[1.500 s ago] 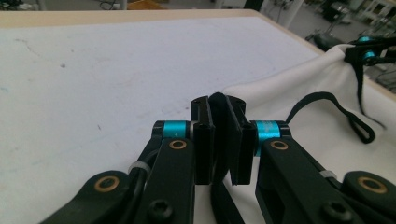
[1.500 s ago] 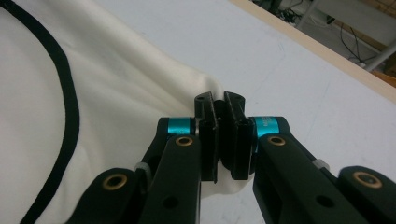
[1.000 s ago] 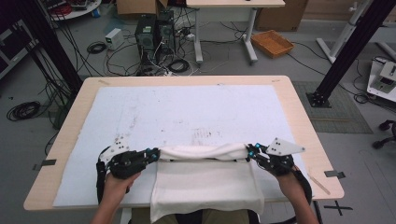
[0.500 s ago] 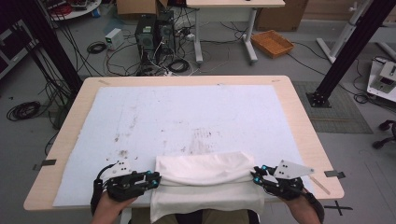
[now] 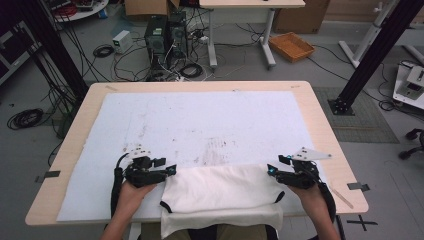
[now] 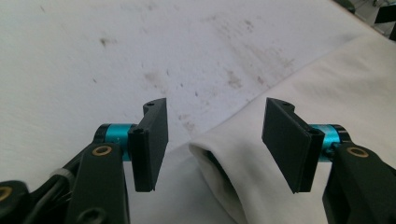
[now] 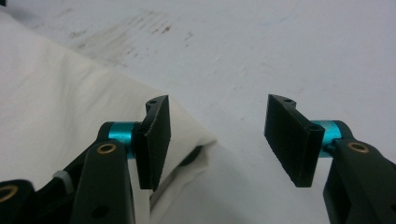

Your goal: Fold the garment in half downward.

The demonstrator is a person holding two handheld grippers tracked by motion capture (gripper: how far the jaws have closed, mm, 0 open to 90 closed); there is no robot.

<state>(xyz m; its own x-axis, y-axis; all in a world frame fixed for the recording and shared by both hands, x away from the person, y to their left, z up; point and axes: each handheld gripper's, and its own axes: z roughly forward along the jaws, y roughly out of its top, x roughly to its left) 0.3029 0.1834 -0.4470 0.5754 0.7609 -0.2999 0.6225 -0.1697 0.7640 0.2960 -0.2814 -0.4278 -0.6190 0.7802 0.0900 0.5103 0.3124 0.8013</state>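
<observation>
No readable writing is showing; both grippers, left gripper [image 5: 170,170] and right gripper [image 5: 270,171], are resting with fingers wide apart, gripping nothing, flanking the white garment [image 5: 220,192].

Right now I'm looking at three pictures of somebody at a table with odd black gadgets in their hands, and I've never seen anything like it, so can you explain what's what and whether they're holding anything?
No robot here: a person holds a hand-held two-jaw tool in each hand. The high view looks down from above the person's side of the table, which is covered by a stained white sheet. The left tool and right tool sit at either end of a folded white garment with dark trim, whose near part hangs over the table's front edge.

The other two pictures come from small cameras riding on the tools, looking along their black jaws. In the left gripper view the left tool has its jaws apart, with a fold of the garment lying between them. In the right gripper view the right tool is also open beside the garment's corner. Nothing is gripped.
</observation>
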